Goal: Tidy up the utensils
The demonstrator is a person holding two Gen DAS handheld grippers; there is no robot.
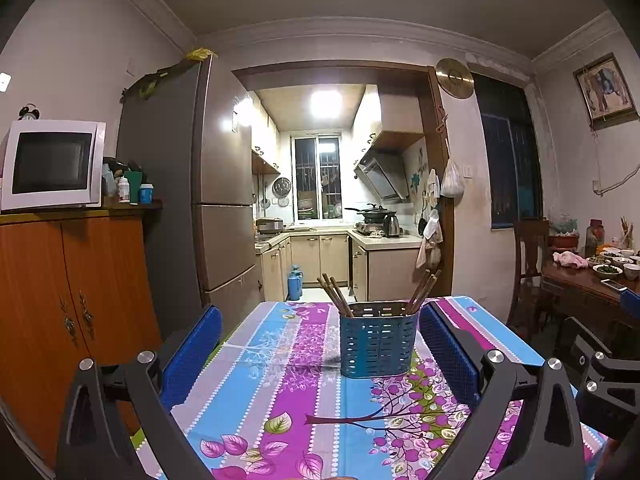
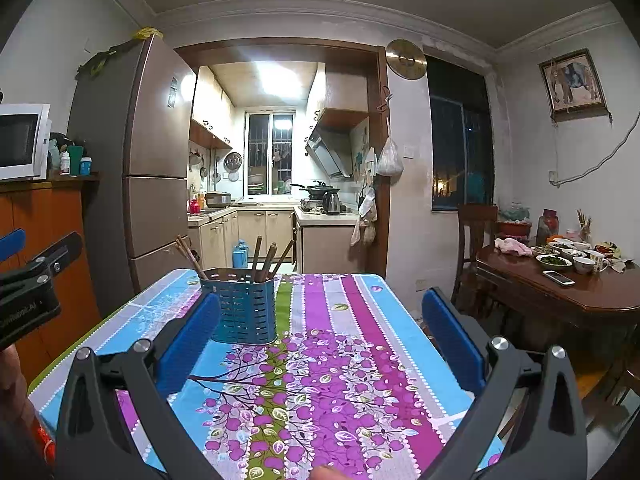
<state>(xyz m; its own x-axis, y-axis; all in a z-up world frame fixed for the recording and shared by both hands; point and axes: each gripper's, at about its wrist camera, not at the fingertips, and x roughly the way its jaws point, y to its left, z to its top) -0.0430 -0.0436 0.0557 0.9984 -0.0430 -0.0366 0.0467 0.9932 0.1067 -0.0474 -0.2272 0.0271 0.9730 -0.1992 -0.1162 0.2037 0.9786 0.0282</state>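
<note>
While the orange cabinet (image 1: 72, 300) and white microwave (image 1: 50, 164) sit off on the left, the left gripper (image 1: 320, 340) hovers low over the table, jaws spread wide, nothing between its blue pads (image 1: 192, 356). Straight ahead stands the blue slotted utensil holder (image 1: 377, 340), upright on the floral tablecloth (image 1: 280, 400), with wooden chopsticks (image 1: 335, 295) leaning out of both ends. Over to the right gripper (image 2: 320, 332): jaws wide too, and empty, with the holder just beyond its left pad. Further right, the dark wooden dining table (image 2: 580, 300) carries bowls (image 2: 560, 258) and a phone (image 2: 558, 278).
</note>
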